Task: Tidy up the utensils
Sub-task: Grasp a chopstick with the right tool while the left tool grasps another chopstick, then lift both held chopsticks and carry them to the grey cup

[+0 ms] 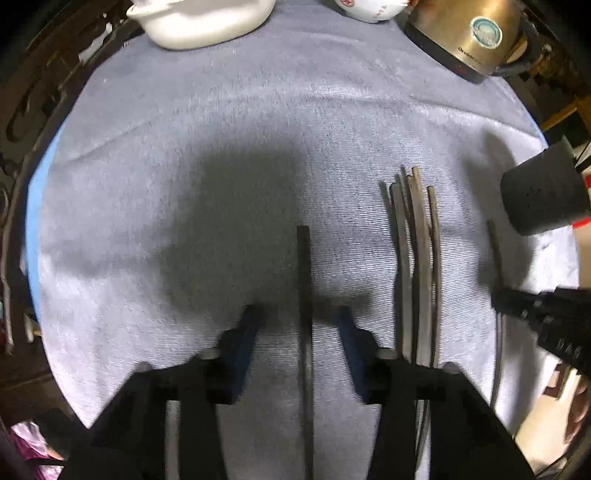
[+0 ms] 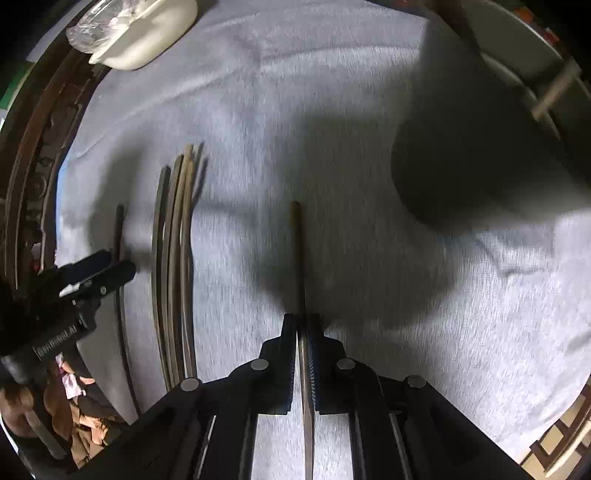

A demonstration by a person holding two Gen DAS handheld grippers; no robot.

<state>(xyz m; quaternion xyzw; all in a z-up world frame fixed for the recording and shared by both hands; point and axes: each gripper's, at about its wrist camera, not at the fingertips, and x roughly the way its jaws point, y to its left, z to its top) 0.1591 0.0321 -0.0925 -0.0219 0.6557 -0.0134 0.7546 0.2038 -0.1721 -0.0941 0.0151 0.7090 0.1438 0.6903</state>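
We see our left tool (image 1: 300, 325) spread wide, its two blue-padded fingers (image 1: 242, 354) standing well apart on either side of a single dark, straight chopstick (image 1: 304, 280) that runs lengthwise between them without touching either pad. That chopstick lies on the pale grey-blue cloth (image 1: 221, 147) covering the desk. Just to the right of the left tool, a bundle of several dark and brownish wooden chopsticks (image 1: 415, 266) lies side by side on the cloth, tips pointing away from us and slightly uneven. Further right, one more thin dark chopstick (image 1: 495, 251) lies alone, near the black body of the other tool at the picture's edge. A dark grey cylindrical holder (image 1: 543, 195) stands at the right rim of the left wrist view. At the far side of the desk sit a white ceramic dish (image 1: 207, 22), a white bowl with red markings (image 1: 369, 9) and a brass-coloured metal kettle (image 1: 469, 33). From the right wrist view, our right tool (image 2: 304, 332) is pressed together, pinching a slim brown wooden chopstick (image 2: 297, 251) whose length runs forward over the cloth; we cannot tell whether its far end touches the fabric. The same bundle of chopsticks (image 2: 177, 266) lies to its left, and the left tool (image 2: 92, 273) appears beyond it beside the lone dark stick.
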